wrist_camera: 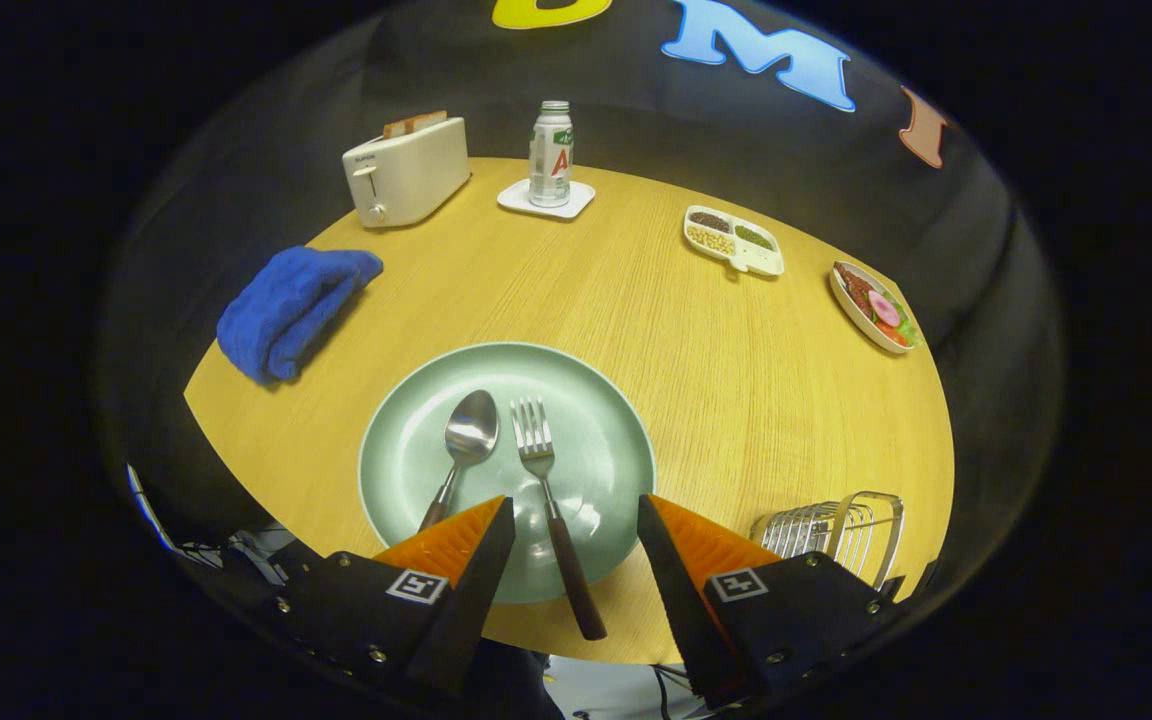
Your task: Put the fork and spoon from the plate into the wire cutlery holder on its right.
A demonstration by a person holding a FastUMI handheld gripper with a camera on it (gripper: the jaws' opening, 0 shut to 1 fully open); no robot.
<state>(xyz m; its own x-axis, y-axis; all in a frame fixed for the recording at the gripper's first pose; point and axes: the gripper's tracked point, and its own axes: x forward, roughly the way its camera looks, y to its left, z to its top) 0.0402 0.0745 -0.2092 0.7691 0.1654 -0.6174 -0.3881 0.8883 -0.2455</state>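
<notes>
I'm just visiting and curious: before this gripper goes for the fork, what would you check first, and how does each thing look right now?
1. Gripper open, fingers apart: ok.
2. Fork handle lies between the fingers, on the plate: ok.
3. Fingers touching the fork: not ok, nothing gripped yet.
4. Spoon lies beside the fork without touching it: ok.
5. Wire cutlery holder stands right of the plate, by the right finger: ok.
6. Holder empty inside: cannot tell, partly hidden.
</notes>
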